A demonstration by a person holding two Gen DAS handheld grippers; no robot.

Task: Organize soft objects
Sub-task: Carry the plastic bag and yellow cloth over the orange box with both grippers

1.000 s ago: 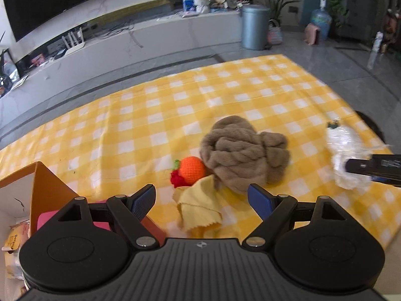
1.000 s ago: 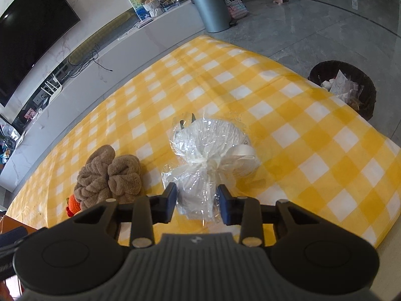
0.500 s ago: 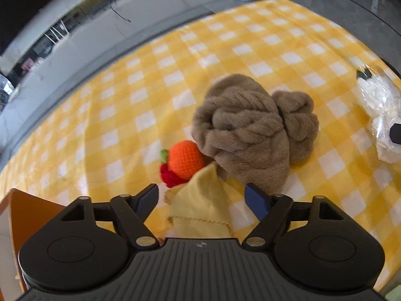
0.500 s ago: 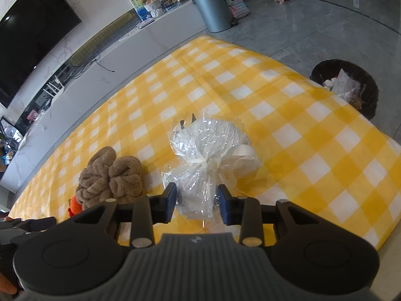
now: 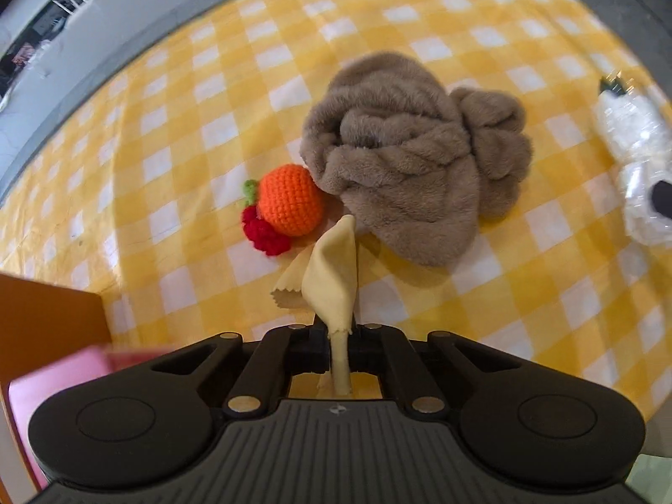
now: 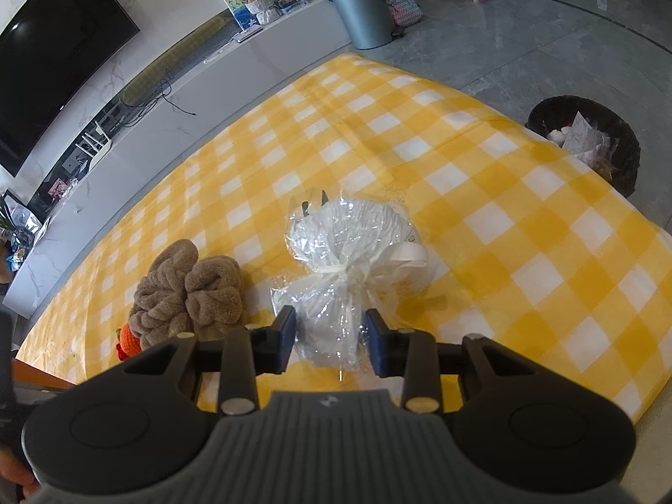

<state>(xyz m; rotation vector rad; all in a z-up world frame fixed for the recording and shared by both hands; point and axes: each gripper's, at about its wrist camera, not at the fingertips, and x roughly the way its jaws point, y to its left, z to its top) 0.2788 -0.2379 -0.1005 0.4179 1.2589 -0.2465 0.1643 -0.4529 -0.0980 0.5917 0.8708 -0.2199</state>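
Yellow cloth [image 5: 334, 277], pale and pinked along its edge, is pinched between the closed jaws of the left gripper [image 5: 338, 342]; a thin fold of it passes down through the jaws while the rest stands up in a crumpled peak above the yellow-and-white checked tablecloth [image 5: 189, 134]. At 11 o'clock from the cloth, a crocheted orange ball [image 5: 290, 199] with a green tuft and a red crocheted piece [image 5: 264, 233] beside it is seen lying on the tablecloth. The ball is touched at its 2 o'clock side by a bunched brown plush towel [image 5: 411, 168], which lies at 1 o'clock from the held cloth. An orange box wall [image 5: 46, 315] and a pink item [image 5: 54, 378] are seen at 8 o'clock in the left wrist view, the pink item blurred.

In the right wrist view, a white item wrapped in clear plastic [image 6: 344, 269], tied at its middle, is seen lying on the tablecloth just ahead of the right gripper [image 6: 329, 338]. Its near end is flanked by the blue-padded jaws, which are held partly open; whether the pads touch the wrap cannot be told. The brown towel is seen at 9 o'clock from the wrapped item. A dark waste basket [image 6: 588, 143] stands on the floor at 2 o'clock, and a grey bin [image 6: 363, 8] at 12 o'clock.
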